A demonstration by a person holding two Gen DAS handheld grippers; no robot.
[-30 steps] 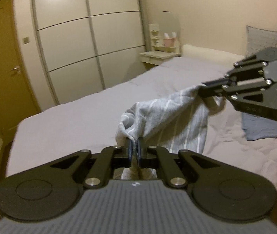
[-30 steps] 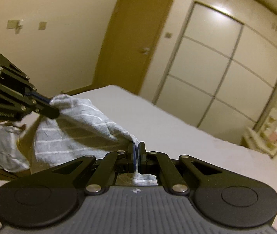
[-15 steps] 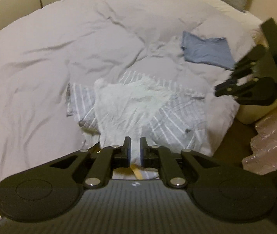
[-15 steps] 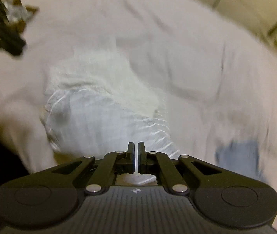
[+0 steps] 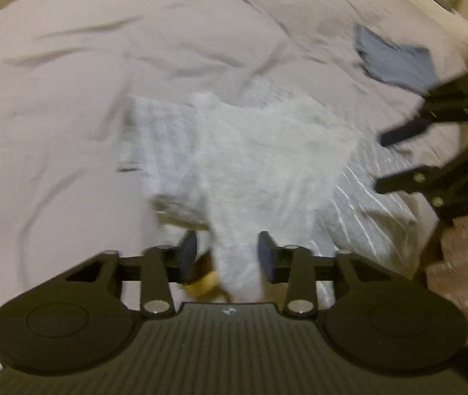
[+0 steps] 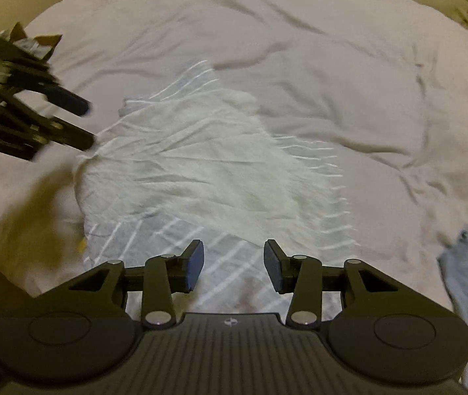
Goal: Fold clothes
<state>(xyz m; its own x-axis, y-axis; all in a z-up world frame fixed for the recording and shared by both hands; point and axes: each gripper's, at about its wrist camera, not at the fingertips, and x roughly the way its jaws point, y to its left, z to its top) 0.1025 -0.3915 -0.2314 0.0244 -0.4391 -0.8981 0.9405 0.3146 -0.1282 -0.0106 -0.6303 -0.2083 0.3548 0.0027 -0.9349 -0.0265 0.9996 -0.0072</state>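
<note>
Black grippers [image 5: 227, 256] [image 6: 234, 265] splayed above shirt [image 6: 201, 171]

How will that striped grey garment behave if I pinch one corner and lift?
The striped grey garment will probably droop limply: it lies creased and folded over itself on the bed. It looks thin, so likely light. Expect it to unfold as it rises.

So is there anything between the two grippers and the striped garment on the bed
Nothing visible. The grey white-striped garment lies spread on the pale bedsheet, directly under the open right gripper and open left gripper. The folded blue cloth sits well off to the side.
</note>
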